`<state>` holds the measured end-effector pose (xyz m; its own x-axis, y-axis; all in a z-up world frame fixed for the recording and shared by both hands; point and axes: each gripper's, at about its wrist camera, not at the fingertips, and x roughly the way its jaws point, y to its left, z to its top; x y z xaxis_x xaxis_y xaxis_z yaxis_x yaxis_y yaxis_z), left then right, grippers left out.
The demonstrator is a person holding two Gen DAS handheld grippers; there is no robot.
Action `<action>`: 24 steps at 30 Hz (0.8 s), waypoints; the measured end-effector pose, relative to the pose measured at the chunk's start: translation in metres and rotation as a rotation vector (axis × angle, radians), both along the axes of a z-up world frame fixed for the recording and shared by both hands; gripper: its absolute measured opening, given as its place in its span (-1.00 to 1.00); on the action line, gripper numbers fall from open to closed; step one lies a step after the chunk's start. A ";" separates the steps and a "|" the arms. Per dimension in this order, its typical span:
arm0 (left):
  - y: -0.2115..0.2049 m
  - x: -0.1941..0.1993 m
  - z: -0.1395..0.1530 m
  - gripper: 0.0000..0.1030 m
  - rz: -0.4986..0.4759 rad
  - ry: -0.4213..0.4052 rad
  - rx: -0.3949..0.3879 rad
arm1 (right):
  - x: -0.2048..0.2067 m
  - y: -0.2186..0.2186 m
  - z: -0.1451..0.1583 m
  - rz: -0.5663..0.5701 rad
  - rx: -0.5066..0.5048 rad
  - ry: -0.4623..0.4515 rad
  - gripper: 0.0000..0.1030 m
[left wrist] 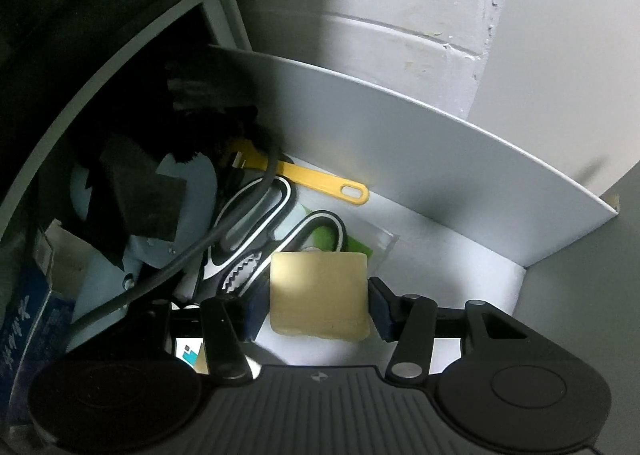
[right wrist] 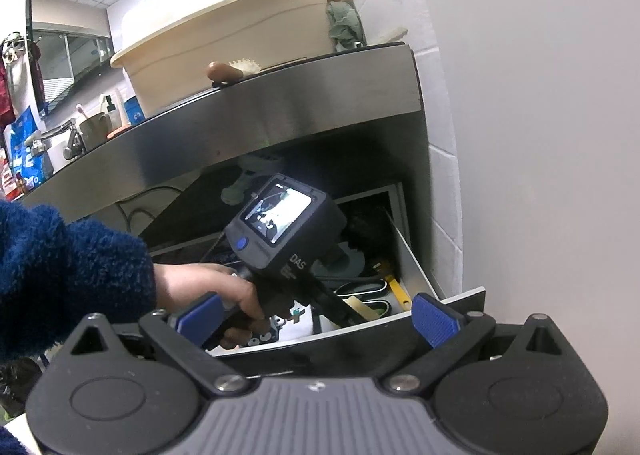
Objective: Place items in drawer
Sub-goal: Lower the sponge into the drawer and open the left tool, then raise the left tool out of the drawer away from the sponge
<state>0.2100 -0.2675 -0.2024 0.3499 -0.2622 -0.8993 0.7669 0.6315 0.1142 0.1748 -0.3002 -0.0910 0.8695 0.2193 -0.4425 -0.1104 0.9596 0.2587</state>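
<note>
Left tongs (left wrist: pixel 318 307) pinch a tan block (left wrist: pixel 319 291) low inside the drawer (left wrist: pixel 400 143) for release; right tongs (right wrist: pixel 316 315) spread, idle

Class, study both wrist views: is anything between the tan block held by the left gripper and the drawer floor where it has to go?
Partly. The left gripper holds the tan block over the open drawer. The scissors and a green packet lie just beyond the block; white floor to the right looks free.
</note>
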 end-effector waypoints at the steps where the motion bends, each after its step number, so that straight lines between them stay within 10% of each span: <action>1: 0.001 0.000 0.002 0.01 0.001 -0.003 -0.001 | 0.000 0.000 0.000 0.001 -0.001 0.001 0.97; 24: 0.059 -0.073 0.130 0.17 0.013 -0.124 -0.257 | -0.046 0.002 0.046 0.009 -0.075 -0.067 0.97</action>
<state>0.1369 -0.2086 -0.0721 0.4576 -0.4709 -0.7542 0.7488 0.6616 0.0413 0.1288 -0.2978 -0.0450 0.8956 0.1960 -0.3993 -0.1341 0.9749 0.1778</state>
